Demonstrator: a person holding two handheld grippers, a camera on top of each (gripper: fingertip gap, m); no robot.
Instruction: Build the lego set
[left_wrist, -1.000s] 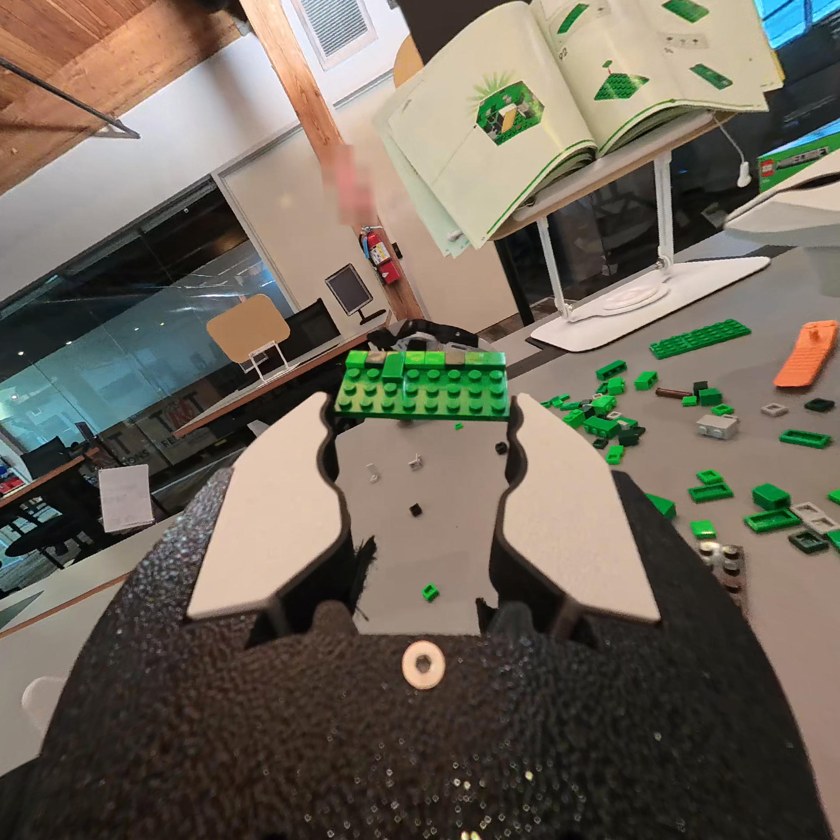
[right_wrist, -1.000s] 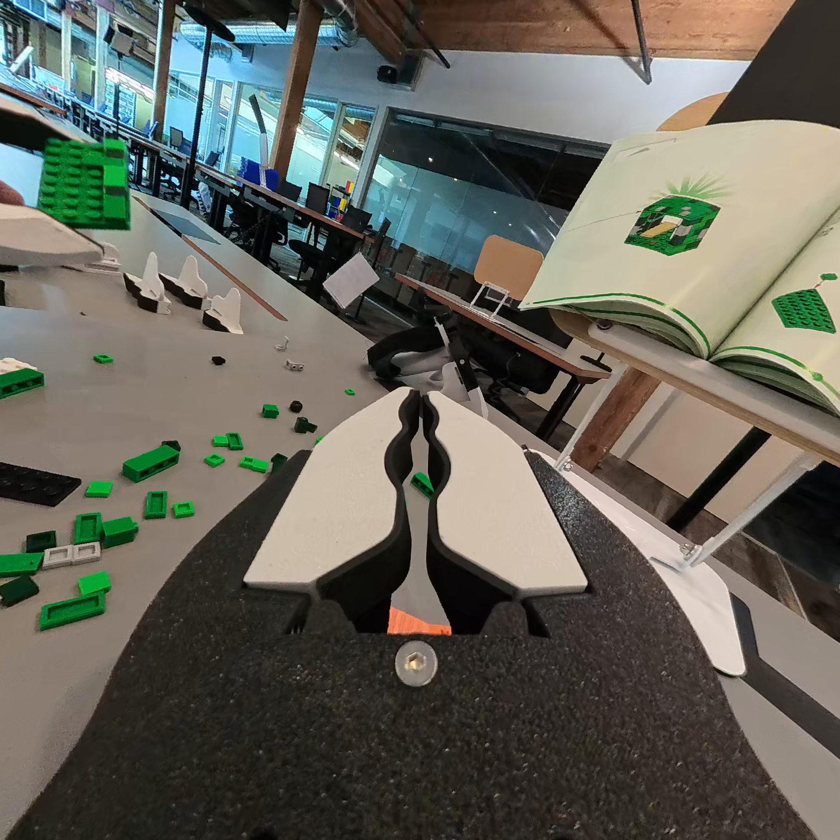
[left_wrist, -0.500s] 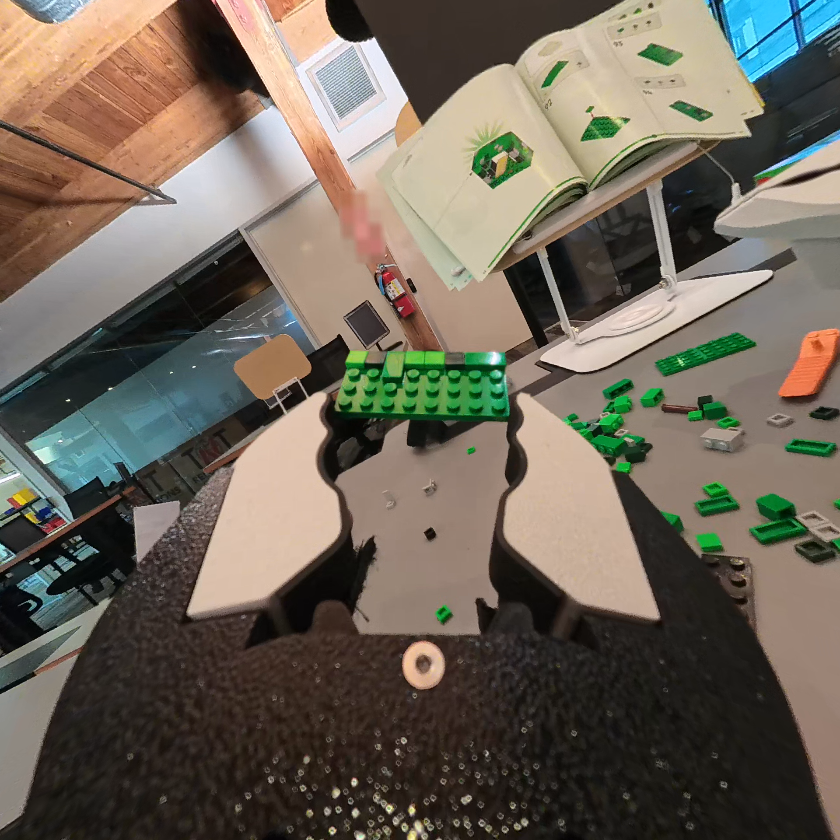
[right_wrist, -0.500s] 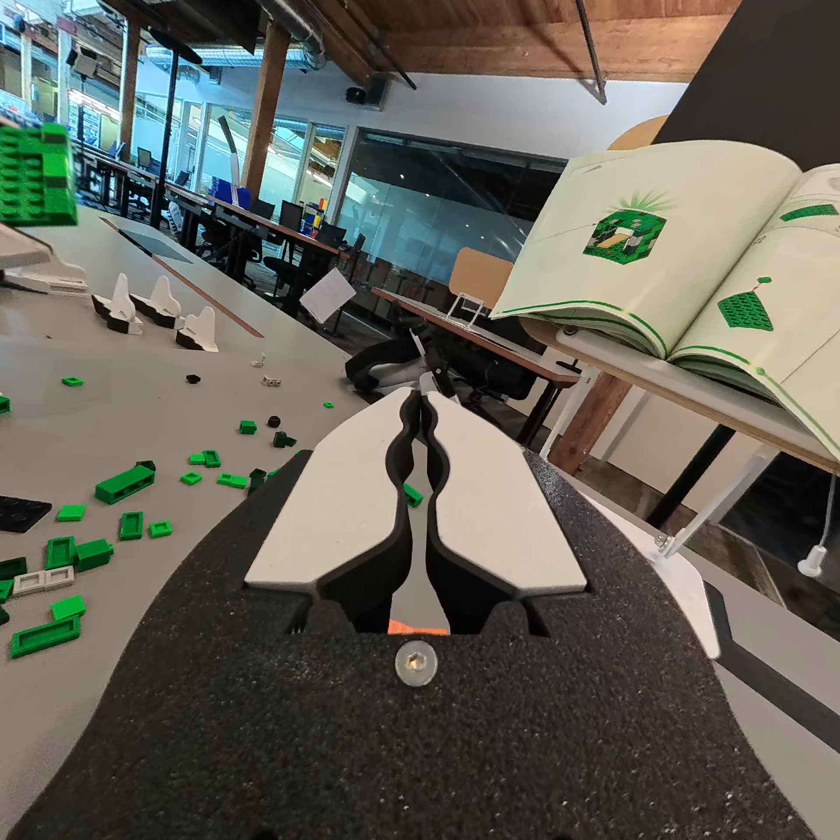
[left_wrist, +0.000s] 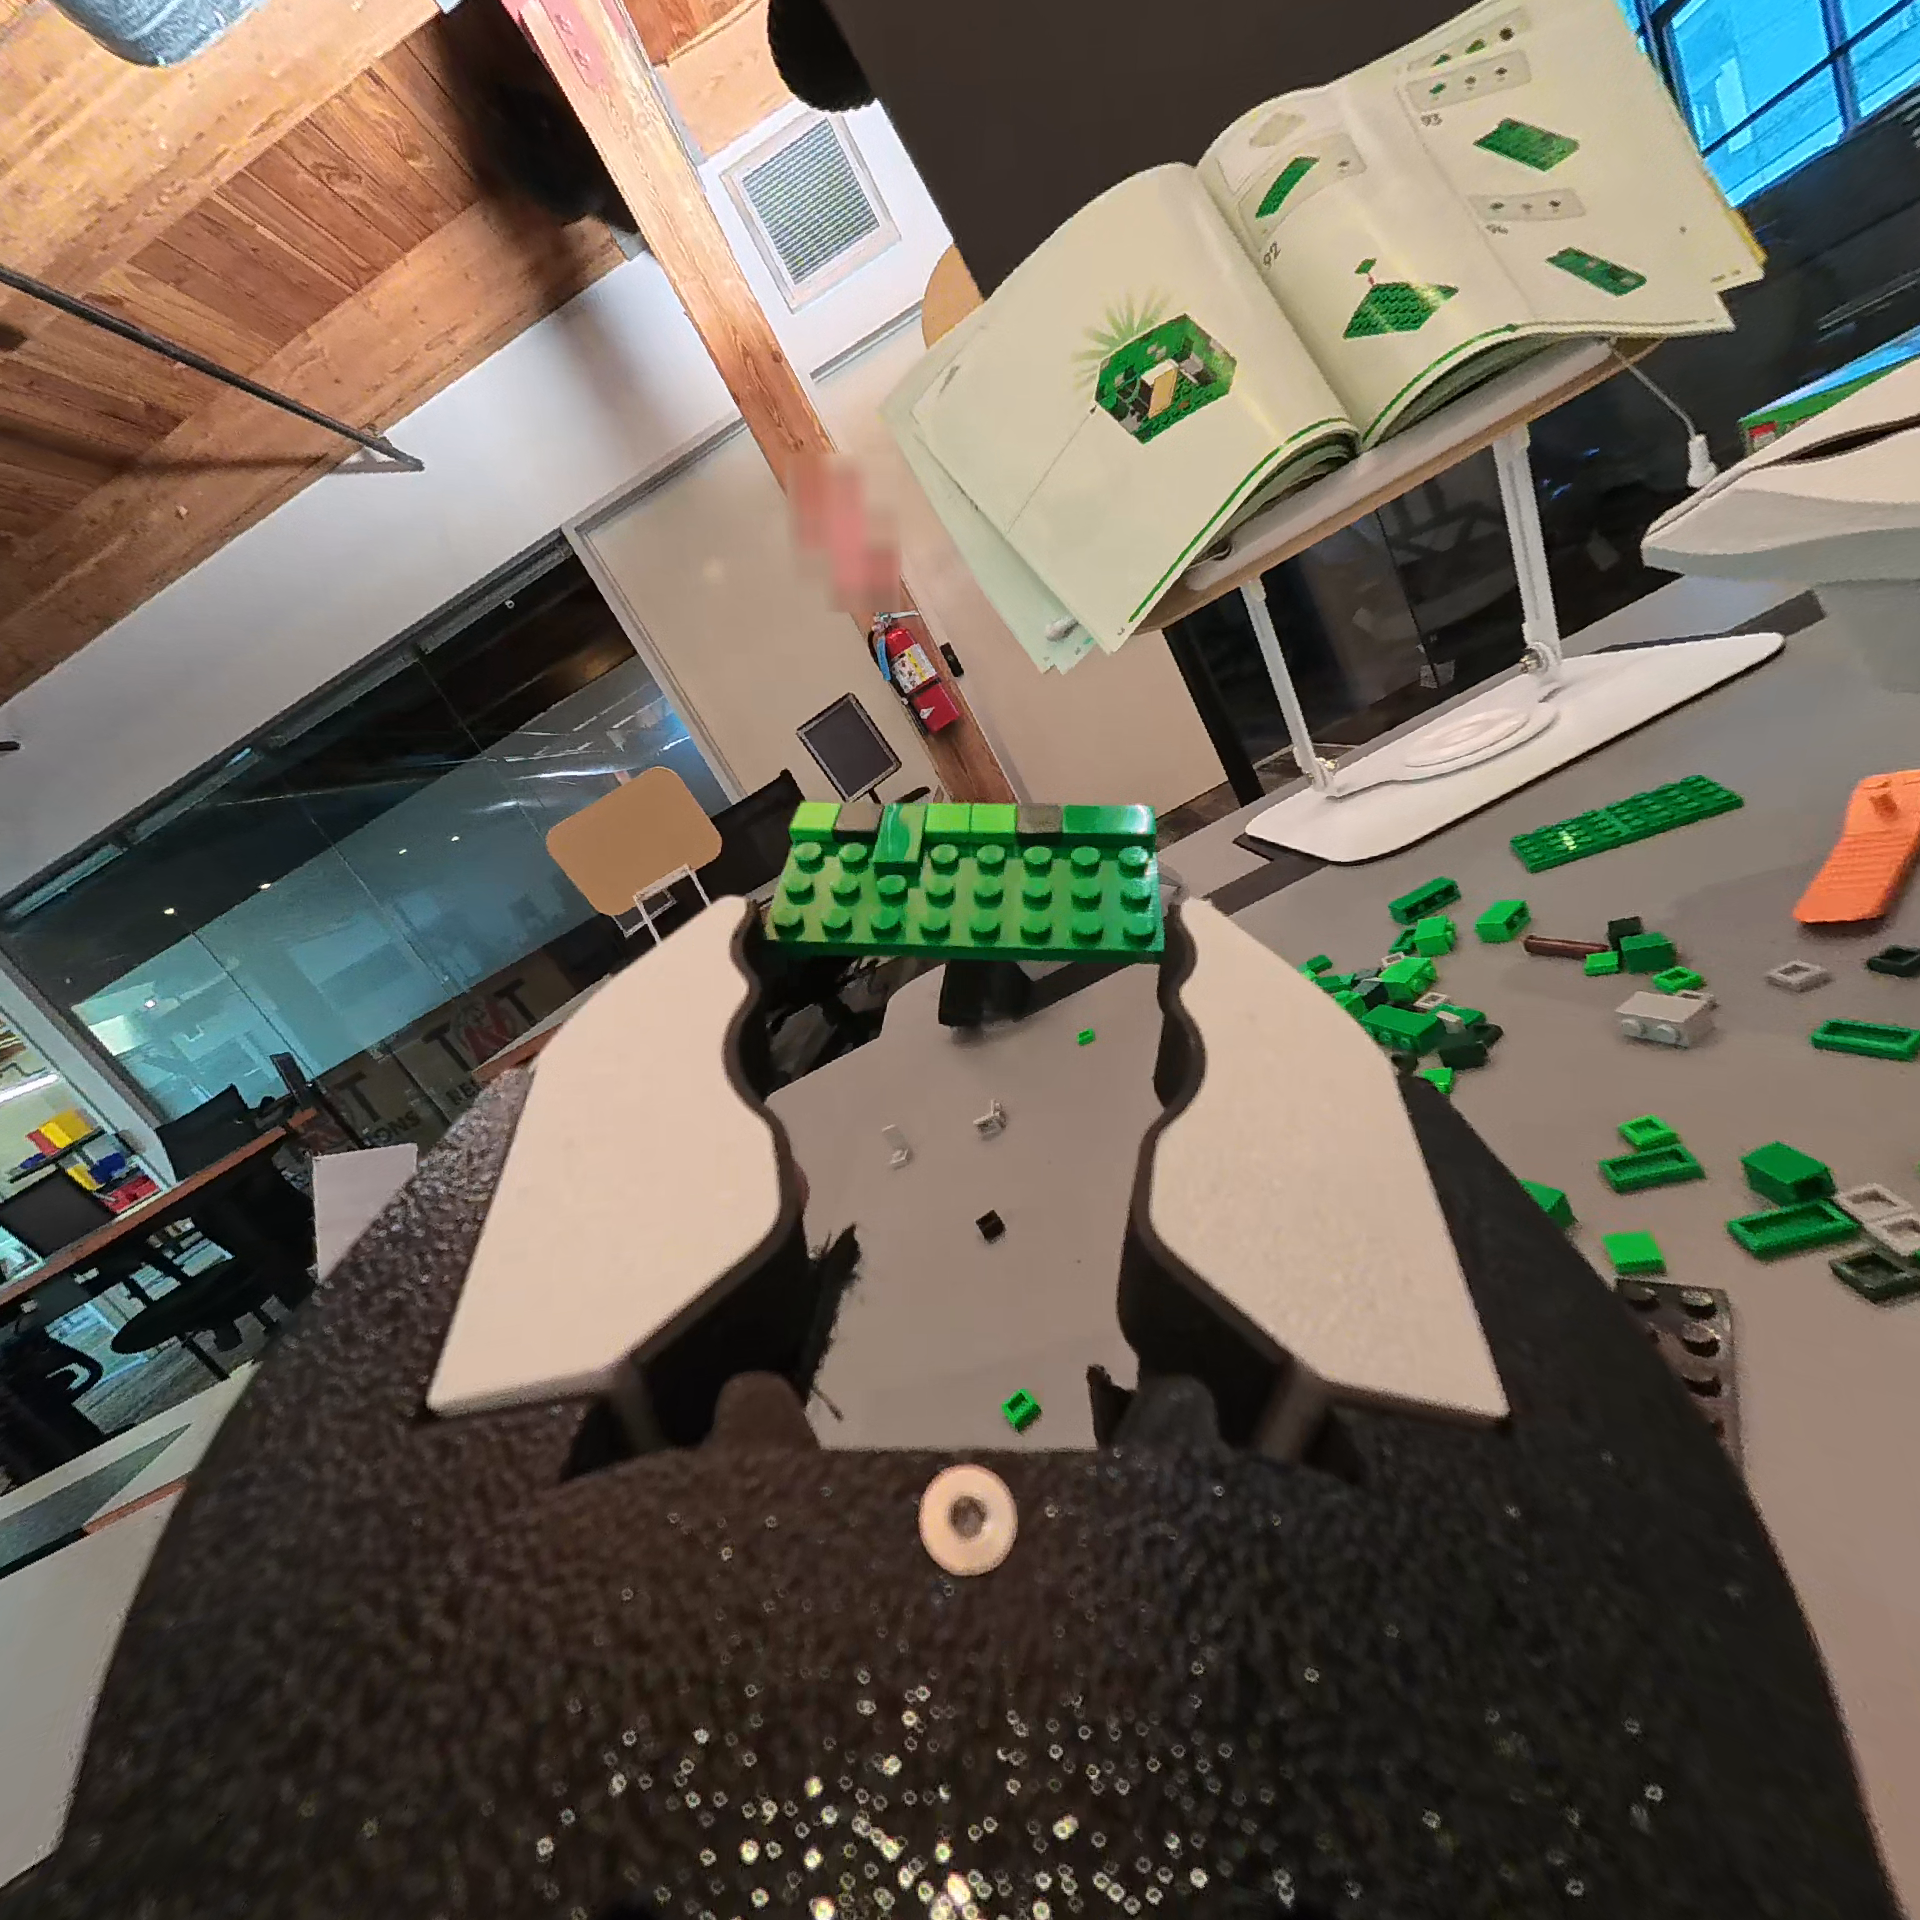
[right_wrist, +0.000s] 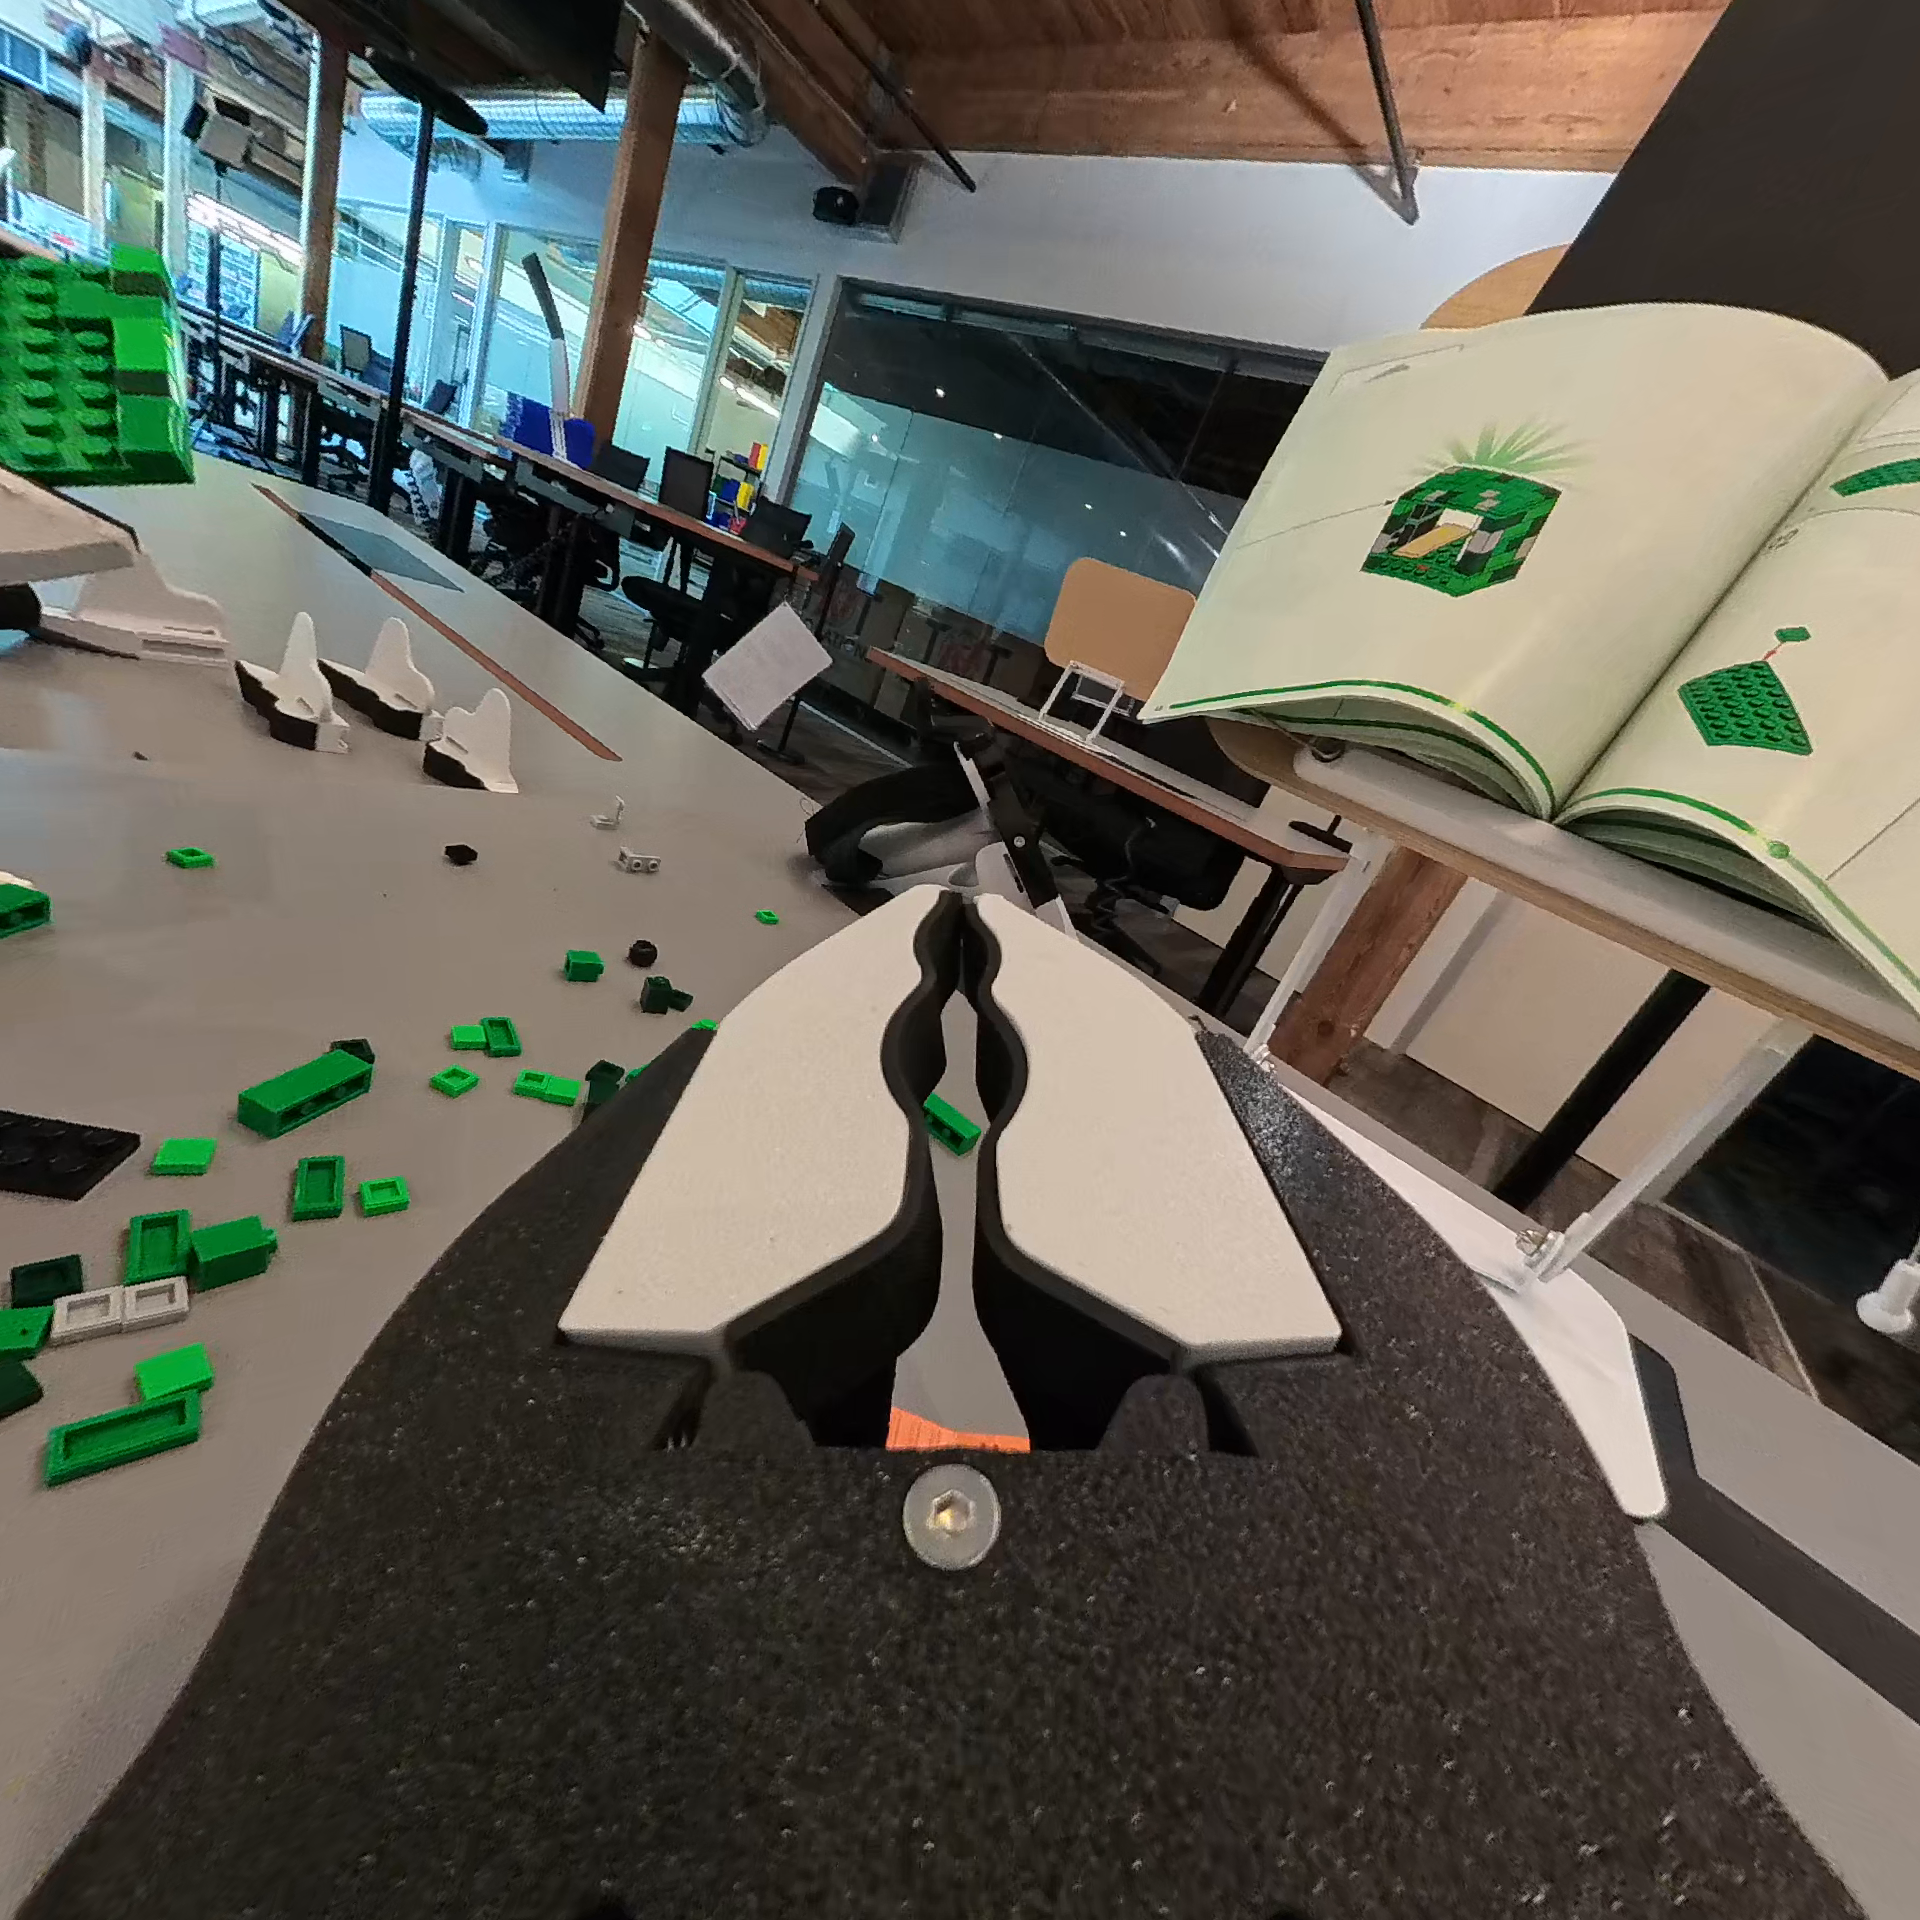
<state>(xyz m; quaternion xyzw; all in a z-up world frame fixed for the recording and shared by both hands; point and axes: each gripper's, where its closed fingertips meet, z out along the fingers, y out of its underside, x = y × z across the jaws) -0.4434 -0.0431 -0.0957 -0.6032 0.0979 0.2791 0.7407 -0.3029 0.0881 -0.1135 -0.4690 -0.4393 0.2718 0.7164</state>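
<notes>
My left gripper (left_wrist: 961, 927) is shut on a green studded plate assembly (left_wrist: 966, 894) with a row of green and grey tiles along its far edge. It holds the assembly flat, above the grey table (left_wrist: 956, 1164). The assembly also shows at the upper left of the right wrist view (right_wrist: 94, 384), above a left finger (right_wrist: 52, 530). My right gripper (right_wrist: 961, 909) is shut and empty, low over the table; it shows at the right edge of the left wrist view (left_wrist: 1787, 499). Loose green pieces (left_wrist: 1423, 997) lie scattered on the table (right_wrist: 301, 1091).
An open instruction book (left_wrist: 1299, 312) sits on a white stand at the table's far side (right_wrist: 1558, 582). An orange brick separator (left_wrist: 1860, 862), a long green plate (left_wrist: 1621, 836) and a black plate (right_wrist: 52, 1148) lie on the table. Spare white fingers (right_wrist: 384, 686) stand far left.
My left gripper has tilted upward a little with the green assembly still in it. The right gripper has shifted slightly and stays shut.
</notes>
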